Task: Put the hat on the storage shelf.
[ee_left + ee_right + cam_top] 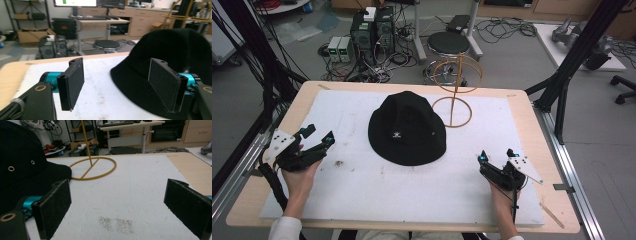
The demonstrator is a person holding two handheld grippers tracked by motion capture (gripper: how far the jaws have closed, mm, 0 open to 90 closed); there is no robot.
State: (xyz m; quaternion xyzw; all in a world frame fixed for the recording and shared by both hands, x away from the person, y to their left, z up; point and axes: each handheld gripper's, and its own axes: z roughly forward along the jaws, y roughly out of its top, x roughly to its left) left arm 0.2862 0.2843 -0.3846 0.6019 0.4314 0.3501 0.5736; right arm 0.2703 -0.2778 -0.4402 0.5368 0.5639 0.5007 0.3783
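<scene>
Left gripper (319,134) jaws spread wide, nothing between them; in the left gripper view the pads (72,83) frame bare white mat, with the hat's brim behind the right-hand pad. Right gripper (496,155) jaws also wide open and empty; in the right gripper view the pads (53,207) stand over the mat above a faint grey smudge (116,223). Each gripper is held in a hand low over the near part of the table, left hand (299,175) at the near left, right hand (504,192) at the near right, both well apart from each other. Black hat (407,128) lies crown up, brim flat, at the middle of the white mat (412,195), between the two grippers and a little beyond them; small white emblem on its front, metal eyelets on the side. Yellow wire stand (456,95) is upright just beside the hat at far right, its ring base on the mat. Wooden table (532,125) edges the mat. Black stool (448,43) and computer boxes (372,32) on the floor beyond.
</scene>
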